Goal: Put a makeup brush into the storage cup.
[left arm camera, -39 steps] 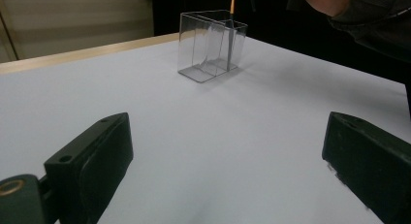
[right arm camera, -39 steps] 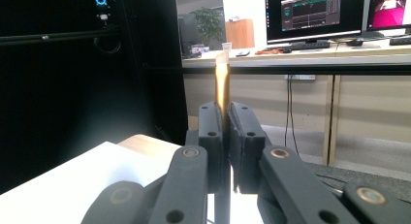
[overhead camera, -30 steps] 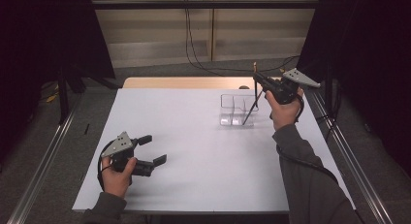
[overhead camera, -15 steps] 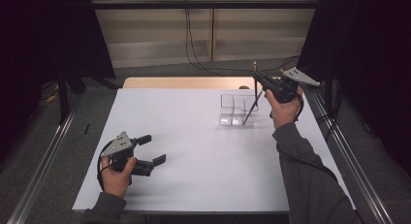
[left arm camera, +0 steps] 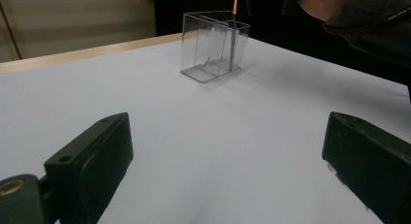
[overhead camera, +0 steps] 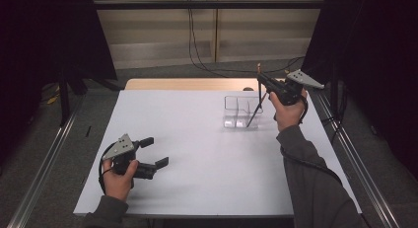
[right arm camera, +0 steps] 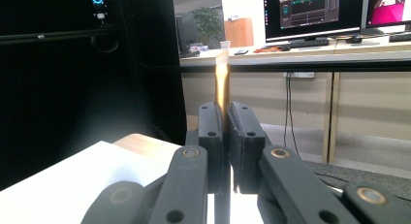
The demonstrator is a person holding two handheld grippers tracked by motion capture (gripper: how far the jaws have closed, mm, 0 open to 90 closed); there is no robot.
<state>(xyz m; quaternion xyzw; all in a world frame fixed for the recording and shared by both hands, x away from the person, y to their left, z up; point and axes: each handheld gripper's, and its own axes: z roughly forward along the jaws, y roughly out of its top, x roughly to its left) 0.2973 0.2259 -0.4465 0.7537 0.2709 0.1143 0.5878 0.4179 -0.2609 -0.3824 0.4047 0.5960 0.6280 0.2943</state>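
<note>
Right hand-held gripper (overhead camera: 262, 84) clamps a slim, orange-tipped stick (overhead camera: 255, 108) slanting down into the clear divided box (overhead camera: 234, 111) on the white desk (overhead camera: 197, 164), far from the wide-open left hand-held gripper (overhead camera: 156, 152).

White tabletop (overhead camera: 197, 154), black cables (overhead camera: 197, 45) on the floor beyond it, lit monitors (right arm camera: 312, 13) farther off.

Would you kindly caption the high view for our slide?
Right gripper lowers a pencil into the clear box.
</note>
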